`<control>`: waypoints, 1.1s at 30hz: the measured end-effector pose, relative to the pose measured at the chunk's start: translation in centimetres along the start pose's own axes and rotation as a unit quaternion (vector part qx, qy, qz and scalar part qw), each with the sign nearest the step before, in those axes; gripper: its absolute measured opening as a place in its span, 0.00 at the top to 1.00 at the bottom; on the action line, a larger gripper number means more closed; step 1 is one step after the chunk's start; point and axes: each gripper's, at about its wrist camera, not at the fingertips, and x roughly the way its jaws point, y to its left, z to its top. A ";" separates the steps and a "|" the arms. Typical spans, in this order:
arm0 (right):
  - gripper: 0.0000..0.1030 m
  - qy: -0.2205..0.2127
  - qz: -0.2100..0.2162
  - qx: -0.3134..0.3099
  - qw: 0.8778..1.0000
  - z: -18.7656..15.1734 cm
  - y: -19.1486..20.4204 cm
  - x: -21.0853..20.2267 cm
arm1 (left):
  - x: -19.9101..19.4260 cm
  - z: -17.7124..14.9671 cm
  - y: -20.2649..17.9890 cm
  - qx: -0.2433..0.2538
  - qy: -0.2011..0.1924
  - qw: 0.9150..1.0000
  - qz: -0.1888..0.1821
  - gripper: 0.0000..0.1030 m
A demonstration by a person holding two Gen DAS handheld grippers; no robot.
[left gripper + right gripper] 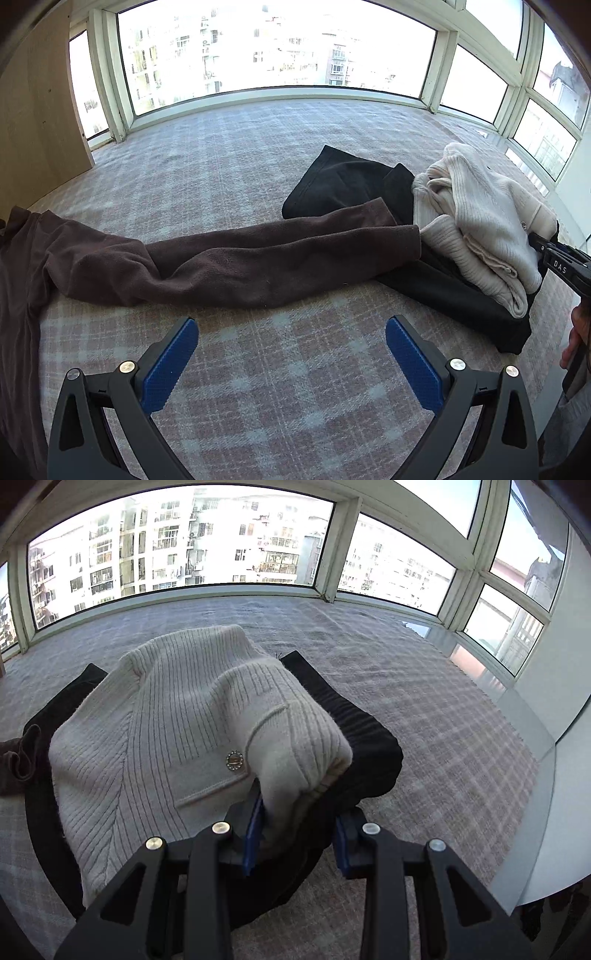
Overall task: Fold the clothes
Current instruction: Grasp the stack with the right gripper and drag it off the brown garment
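Observation:
A brown garment (pixel 221 266) lies stretched across the plaid surface, its two long legs or sleeves pointing right. My left gripper (pixel 291 354) is open and empty, just short of it. A cream ribbed knit sweater (pixel 480 221) sits on a black garment (pixel 351 184) at the right. In the right wrist view my right gripper (pixel 299 830) has its jaws around the near edge of the cream sweater (pixel 184 720) and the black garment (pixel 369 746) beneath it. The jaws stand partly closed on the fabric. The right gripper also shows in the left wrist view (pixel 554 254).
The plaid covered platform (pixel 277 147) runs back to a bay of windows (pixel 277 48). A wooden panel (pixel 37 110) stands at the far left. A white ledge (pixel 535 716) borders the platform on the right.

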 end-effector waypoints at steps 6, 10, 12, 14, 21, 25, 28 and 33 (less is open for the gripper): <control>0.69 0.003 0.039 0.029 0.999 0.8 -0.2 0.0 | -0.5 0.1 -0.3 0.006 -0.001 1.000 -0.003 0.01; 0.57 0.034 0.075 0.072 0.994 -0.1 -1.8 1.4 | -0.6 0.2 0.0 -0.004 -0.001 1.000 -0.007 0.01; 0.54 0.038 0.062 0.071 0.995 -0.3 -2.2 0.2 | -0.7 0.3 0.0 -0.003 -0.006 1.000 -0.008 0.01; 0.54 0.025 0.033 0.058 0.997 -0.4 -2.2 -2.0 | -1.0 0.4 0.3 -0.004 -0.008 1.000 -0.009 0.01; 0.53 -0.030 0.102 -0.071 0.992 1.0 6.4 -7.7 | -3.3 -0.4 3.6 -0.023 -0.014 1.000 -0.001 0.01; 0.53 0.022 0.250 -0.171 0.953 -0.8 15.9 -6.4 | -5.4 -1.5 7.2 -0.044 -0.021 0.998 0.027 0.01; 0.53 0.054 0.281 -0.214 0.934 -2.6 20.7 -4.7 | -6.8 -2.4 10.6 -0.082 -0.024 0.995 0.055 0.01; 0.53 0.040 0.238 -0.201 0.949 -0.6 21.4 -0.4 | -8.4 -3.7 15.6 -0.149 -0.033 0.984 0.098 0.01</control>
